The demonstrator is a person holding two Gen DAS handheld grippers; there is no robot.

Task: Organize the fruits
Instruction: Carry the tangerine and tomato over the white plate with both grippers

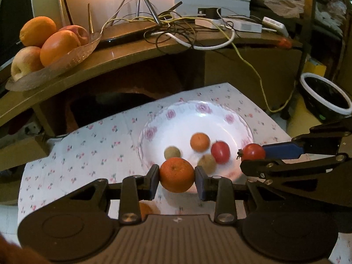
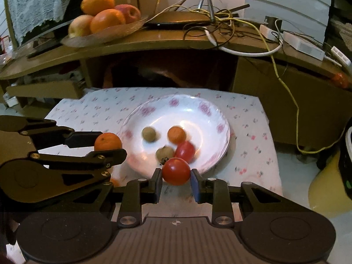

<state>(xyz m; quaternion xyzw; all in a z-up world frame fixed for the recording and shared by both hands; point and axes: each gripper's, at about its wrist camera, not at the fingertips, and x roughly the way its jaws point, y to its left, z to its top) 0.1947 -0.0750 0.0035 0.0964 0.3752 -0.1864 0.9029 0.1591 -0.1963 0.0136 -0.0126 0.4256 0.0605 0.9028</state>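
While each hand-held gripper pinches fruit, left (image 1: 177,175) orange (image 1: 177,174), right (image 2: 176,171) tomato (image 2: 176,171): four fruits in plate (image 1: 222,114).

The plate (image 2: 220,129) was glossy white ceramic with a pink floral print, resting on a matt printed cloth (image 2: 248,136). The gripper fingers (image 1: 154,176) were matt black plastic with bare metal pivot screws. The shelf (image 1: 123,57) was smooth, semi-gloss wood, and the fruit dish (image 1: 72,55) was textured clear glass.

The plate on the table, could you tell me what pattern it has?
The plate is white with pink roses around its rim, clearest in the right wrist view.
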